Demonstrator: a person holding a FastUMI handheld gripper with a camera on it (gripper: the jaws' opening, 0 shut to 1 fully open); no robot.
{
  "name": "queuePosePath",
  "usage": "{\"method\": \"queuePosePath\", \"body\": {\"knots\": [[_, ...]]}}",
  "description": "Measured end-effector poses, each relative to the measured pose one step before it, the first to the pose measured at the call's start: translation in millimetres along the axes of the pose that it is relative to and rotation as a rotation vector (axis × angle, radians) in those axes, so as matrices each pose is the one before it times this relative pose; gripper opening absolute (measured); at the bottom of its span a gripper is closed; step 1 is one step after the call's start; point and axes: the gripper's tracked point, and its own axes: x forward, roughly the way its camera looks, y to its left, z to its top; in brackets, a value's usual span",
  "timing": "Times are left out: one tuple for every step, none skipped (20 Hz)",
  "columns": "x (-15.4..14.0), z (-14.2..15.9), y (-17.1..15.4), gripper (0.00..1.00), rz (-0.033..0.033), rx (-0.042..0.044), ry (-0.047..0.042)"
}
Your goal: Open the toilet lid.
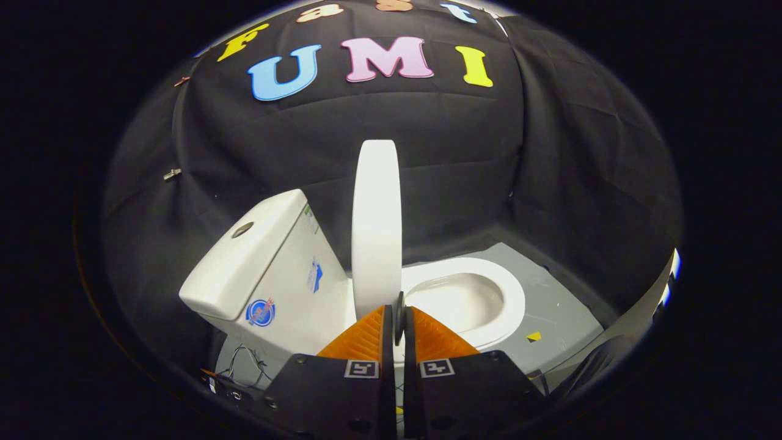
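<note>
A white toilet stands side-on just ahead of me, on a grey floor panel [565,308]. Its lid [376,232] is raised and upright, seen edge-on, between the tank [269,269] on the left and the open seat and bowl [482,296] on the right. My gripper [399,318] is at the lid's lower edge. The fingers are drawn together on a thin dark tab [399,308] that sticks out from the lid's rim. The lid's hinge is hidden behind the fingers.
Black cloth walls close in behind and to the right of the toilet. A round flush button [242,230] sits on top of the tank. Loose wires [244,363] lie on the floor beside the tank's base.
</note>
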Motion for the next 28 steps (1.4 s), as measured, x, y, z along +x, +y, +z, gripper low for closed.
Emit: {"method": "queuePosePath", "body": {"knots": [[-0.4,-0.1,6.68,0.1,-0.00454,-0.02146,-0.01319],[2.26,0.32,5.38,0.1,-0.00661,-0.01877,-0.01263],[0.41,0.07,6.05,0.1,-0.00433,-0.01516,-0.00973],[0.12,-1.35,6.86,0.1,-0.00122,-0.01561,-0.0089],[-0.89,-0.24,6.59,0.1,0.00145,-0.01345,-0.00809],[0.8,-0.27,5.43,0.1,-0.00193,-0.00864,-0.00705],[-1.47,0.13,4.18,0.11,-0.00518,-0.0054,-0.00683],[-0.62,0.0,3.53,0.11,-0.00556,-0.00531,-0.00586],[0.87,-0.12,5.19,0.11,-0.00076,-0.00836,-0.00406],[0.14,0.22,5.59,0.11,0.00517,-0.00814,-0.00338],[-1.47,-0.35,8.05,0.11,0.00854,-0.01067,-0.00292],[-1.29,-1.89,7.36,0.11,0.00892,-0.00914,-0.00239],[-0.75,-0.94,5.48,0.12,0.00476,-0.00981,-0.00246],[-0.83,-0.4,3.42,0.12,0.00176,-0.00519,-0.00153],[-1.47,-0.6,4.15,0.13,0.00298,-0.00314,-0.00062],[-0.44,-0.26,6.0,0.13,0.00713,-0.00289,-0.00078],[0.09,-0.24,7.25,0.14,0.01115,-0.00343,0.00108],[0.19,-1.81,6.4,0.15,0.01189,-0.00744,0.00127],[0.32,-0.65,5.6,0.15,0.00791,-0.00852,0.00162],[0.0,-0.39,2.52,0.15,-0.00108,-0.00957,-0.00043],[-0.25,0.93,1.1,0.15,-0.00415,-0.00884,-0.00226],[-0.73,-1.45,1.49,0.15,-0.00079,-0.00324,0.00004],[-0.32,-0.76,2.63,0.15,0.00424,0.00067,0.00118],[0.74,0.1,0.7,0.15,-0.00869,-0.00636,0.0],[0.48,0.7,0.86,0.15,-0.00305,-0.00275,-0.00349],[-0.75,0.06,-0.55,0.15,-0.00376,-0.00373,-0.00379],[-0.95,0.4,-1.39,0.15,-0.00015,-0.00055,-0.00167],[-0.12,-0.43,-0.2,0.15,0.00836,0.01474,-0.00141]]}}
